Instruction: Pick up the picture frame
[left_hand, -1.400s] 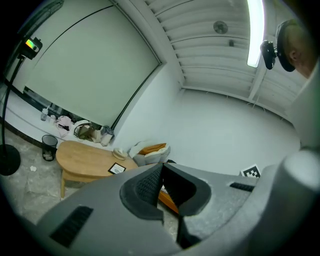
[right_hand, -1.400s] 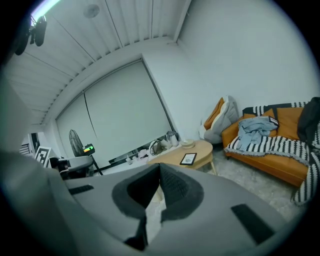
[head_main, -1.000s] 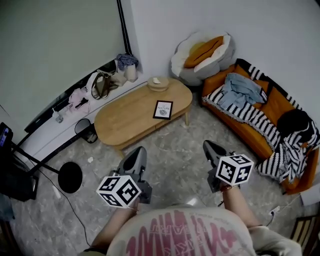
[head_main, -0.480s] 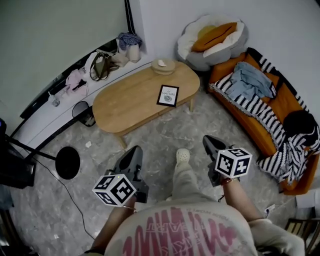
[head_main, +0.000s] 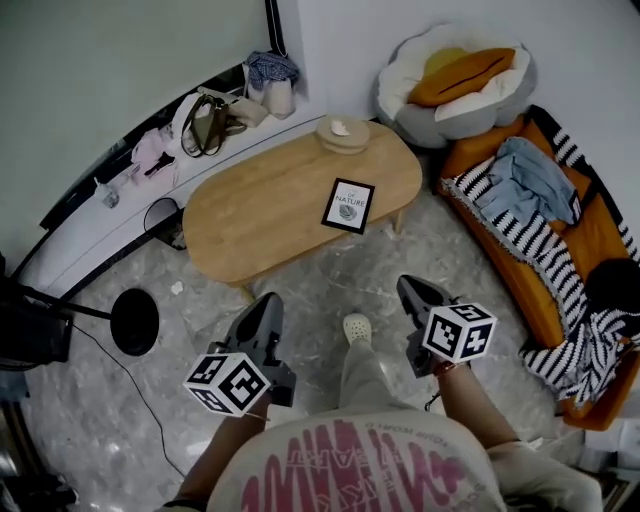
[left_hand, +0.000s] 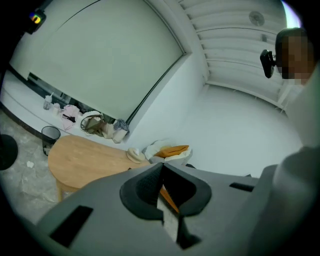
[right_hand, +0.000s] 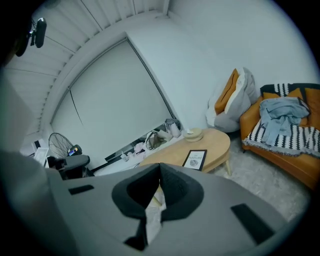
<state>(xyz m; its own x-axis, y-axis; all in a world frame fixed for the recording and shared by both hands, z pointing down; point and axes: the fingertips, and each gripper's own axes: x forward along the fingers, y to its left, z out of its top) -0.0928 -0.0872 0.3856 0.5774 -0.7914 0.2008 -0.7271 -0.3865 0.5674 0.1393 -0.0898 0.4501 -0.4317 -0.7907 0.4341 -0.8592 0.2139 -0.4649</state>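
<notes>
Two tools hang well short of the target, so the step in hand reads as the approach, with nothing of the pick done yet. The picture frame (head_main: 348, 205) lies flat on the right part of the oval wooden tabletop (head_main: 250, 215), close to its near edge. A round dish (head_main: 343, 133) sits farther off toward the wall, and nothing touches the frame.

The left tool (head_main: 268, 302) and the right tool (head_main: 408, 288) are both over the floor (head_main: 330, 275) on the near side of the tabletop, well apart from the frame, with the person's shoe (head_main: 357, 328) between them. The left gripper view shows its jaws meeting at the tips with nothing between them. The right gripper view shows the same: jaws together and empty, aimed roughly at the frame ahead. An orange sofa (head_main: 590, 250) stands at the right, clear of the path.

The next move, as I judge it, calls for closing the gap to the tabletop and parting the jaws of one tool, probably the right, which is more nearly in line. Because the frame lies flat, the jaws need to take it by an edge. The near edge by the tabletop rim looks the easiest to reach, though the frame may slide if it is pushed.
</notes>
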